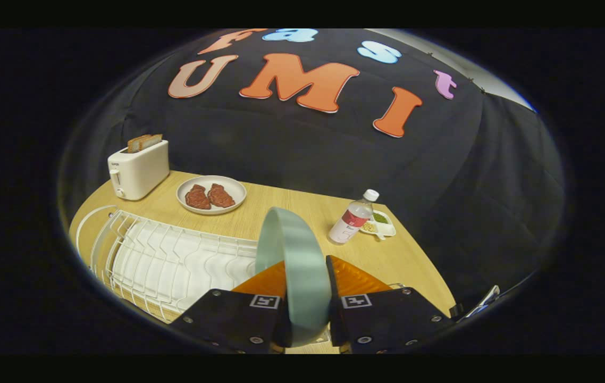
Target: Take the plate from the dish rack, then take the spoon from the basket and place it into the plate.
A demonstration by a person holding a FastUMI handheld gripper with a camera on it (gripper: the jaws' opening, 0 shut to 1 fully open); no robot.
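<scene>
The pale green plate [294, 266] stands on edge between the gripper [305, 276] fingers, its rim running from near to far and its faces turned left and right. Both fingers press on its lower part, closed to the plate's thickness. It is held above the wooden table [302, 207], just right of the white dish rack [175, 260]. Farther off sit a toaster [139, 167], a plate of meat [211, 194] and a bottle [353, 218].

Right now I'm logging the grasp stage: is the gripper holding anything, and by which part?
Yes. The gripper is shut on the pale green plate, held upright on edge, both fingers pinching its rim at the lower part, one on each face, above the dish rack.
</scene>
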